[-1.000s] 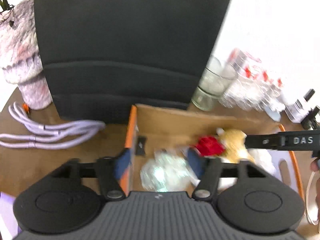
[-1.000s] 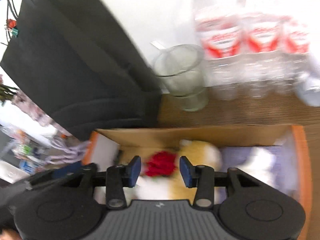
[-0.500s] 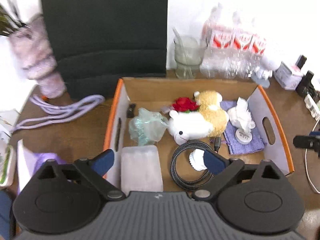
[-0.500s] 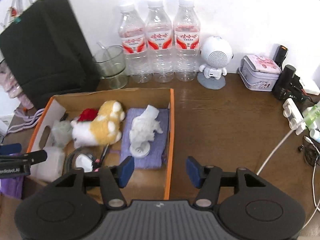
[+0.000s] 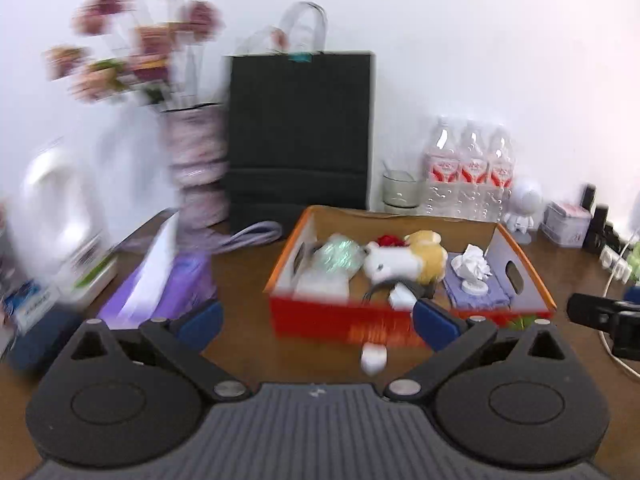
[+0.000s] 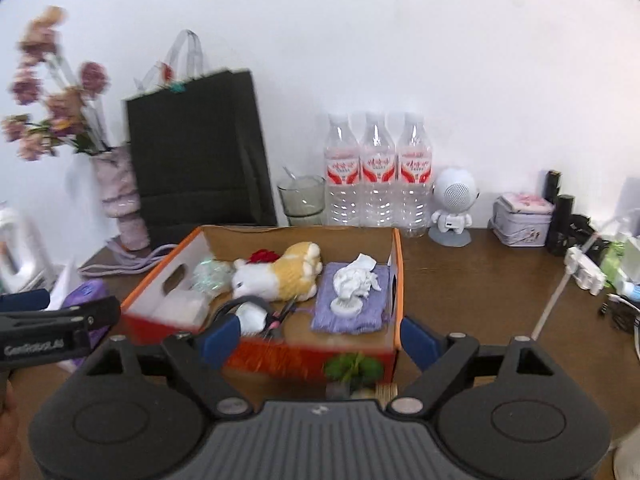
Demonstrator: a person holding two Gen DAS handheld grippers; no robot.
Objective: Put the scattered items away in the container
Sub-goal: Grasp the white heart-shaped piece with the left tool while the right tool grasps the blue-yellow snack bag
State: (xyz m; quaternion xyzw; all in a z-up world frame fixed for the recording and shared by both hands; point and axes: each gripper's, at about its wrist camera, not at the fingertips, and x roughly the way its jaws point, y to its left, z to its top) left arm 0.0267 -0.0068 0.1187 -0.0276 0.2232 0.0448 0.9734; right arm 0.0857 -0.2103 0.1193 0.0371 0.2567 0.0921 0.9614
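The orange cardboard box (image 5: 520,276) (image 6: 160,280) stands mid-table. It holds a white-and-yellow plush toy (image 5: 404,260) (image 6: 280,276), a red flower (image 6: 264,256), a crumpled clear bag (image 5: 340,254), a white figurine (image 6: 354,284) on a purple cloth (image 6: 360,316), and a coiled cable. A small white item (image 5: 374,358) and a little green plant (image 6: 352,366) sit on the table before the box. My left gripper (image 5: 316,322) is open wide and empty, short of the box. My right gripper (image 6: 320,338) hangs before the box front, its jaws opening with nothing held.
Behind the box stand a black paper bag (image 5: 300,132), a flower vase (image 5: 196,168), a glass (image 6: 302,198), three water bottles (image 6: 378,176), a white robot figure (image 6: 454,204) and a tin (image 6: 522,218). A purple packet (image 5: 160,284) lies left; a power strip (image 6: 584,268) right.
Both grippers have drawn back out of the box and opened wide. The plush toy and clear bag stayed in the box, which now lies farther off.
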